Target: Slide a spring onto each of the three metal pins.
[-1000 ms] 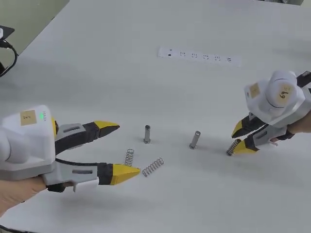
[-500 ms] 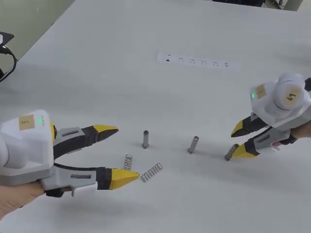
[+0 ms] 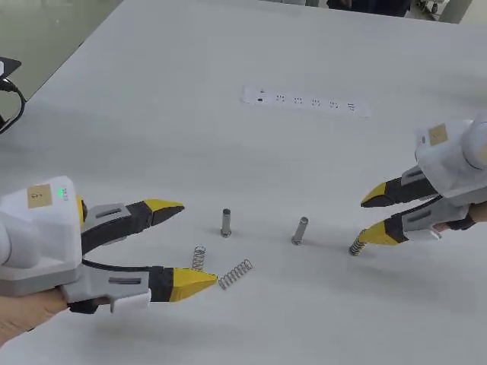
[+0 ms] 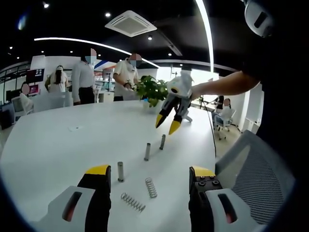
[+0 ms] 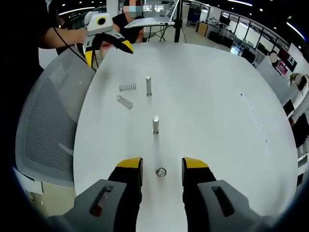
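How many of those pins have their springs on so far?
One looks done: the sprung pin stands between the jaws of the open right gripper. Nothing is held; the open left gripper is beside one loose spring and a second spring. The left pin and middle pin are bare.

White table with its load. Three metal pins stand upright in a row across the near part of the top: left pin, middle pin and right pin, each well apart from its neighbour. The left and middle pins are bare; the right pin carries a fitted spring coiled around its shaft. Two loose springs lie on the surface just in front of the left pin: first loose spring and, beside it, second loose spring, apart from each other. A white socket strip lies flat farther back.
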